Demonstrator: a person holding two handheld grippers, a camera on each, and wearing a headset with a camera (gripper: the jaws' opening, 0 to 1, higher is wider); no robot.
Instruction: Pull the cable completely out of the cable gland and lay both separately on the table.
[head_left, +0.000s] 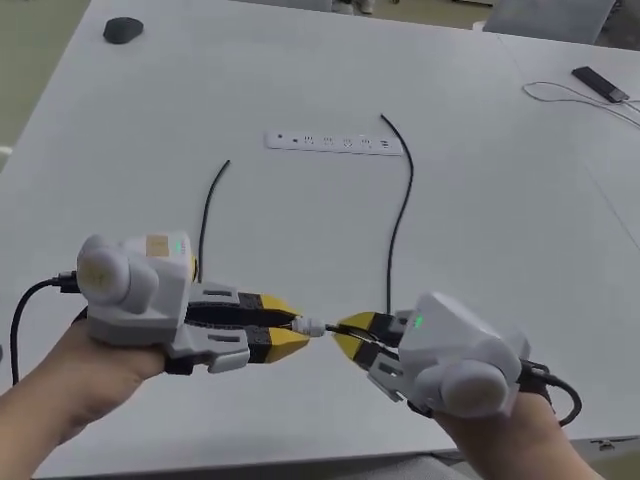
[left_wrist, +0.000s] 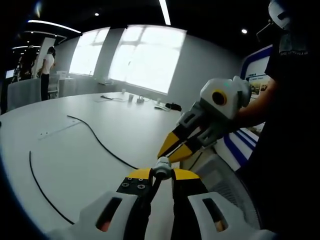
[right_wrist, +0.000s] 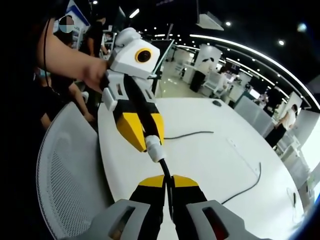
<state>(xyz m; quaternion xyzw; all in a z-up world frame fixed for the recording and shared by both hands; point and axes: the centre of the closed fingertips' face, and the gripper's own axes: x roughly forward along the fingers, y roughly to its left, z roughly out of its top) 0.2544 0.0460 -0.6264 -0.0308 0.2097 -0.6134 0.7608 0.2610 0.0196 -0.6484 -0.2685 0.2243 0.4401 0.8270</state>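
The white tabletop carries a power strip and a loose second black cable, both well apart from the work. Near its front edge the 2 claws meet tip to tip, and seem to be above the surface rather than on it.

The left claw is clamped on the white cable gland, pinching it at the very ends of its jaws. The right claw is closed on the black cable just beside the gland, so only a short run shows between them. The cable is not yet out of the gland. A long black length trails away across the tabletop behind the right claw and is probably the same cable.

The risks, as I judge them:
- The gland is small and held only at the jaw tips, so a hard pull could pop it free over the edge.
- The thin cable could slide through the right claw if the gland's seal is tight.
- A sudden release could whip the cable onto the second one.
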